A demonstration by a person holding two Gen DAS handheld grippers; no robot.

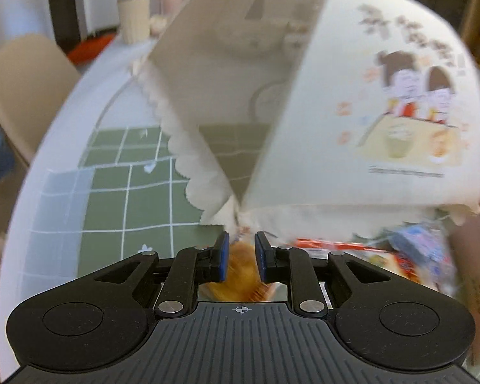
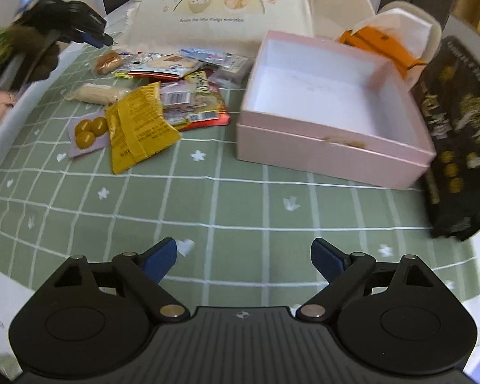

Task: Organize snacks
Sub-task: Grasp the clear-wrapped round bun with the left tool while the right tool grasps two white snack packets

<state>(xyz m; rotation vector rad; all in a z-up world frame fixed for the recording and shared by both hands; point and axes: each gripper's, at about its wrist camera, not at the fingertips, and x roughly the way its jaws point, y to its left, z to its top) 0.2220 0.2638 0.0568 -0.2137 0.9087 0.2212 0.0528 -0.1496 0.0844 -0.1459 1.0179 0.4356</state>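
Right wrist view: the right gripper (image 2: 244,257) hangs over a green tablecloth with a white grid (image 2: 233,198), its blue-padded jaws spread wide with nothing between them. Ahead on the left lies a loose pile of snack packets (image 2: 172,86), among them a crinkled yellow foil sachet (image 2: 137,124), a lilac card bearing three round golden sweets (image 2: 86,131) and a pale wrapped bar (image 2: 94,93). Right of the pile stands an open, shallow pink cardboard box (image 2: 332,147), its white interior bare. A black printed bag (image 2: 457,147) lies against the box's right side. Behind the pile rises a cream paper bag with a cartoon of two children (image 2: 220,3). The left gripper (image 2: 107,41) appears at upper left, above the table edge.

Left wrist view: the left gripper's (image 1: 242,257) jaws stand narrow, a small gap between the pads and nothing pinched; the blurred cream bag (image 1: 352,112) fills the view beyond them.
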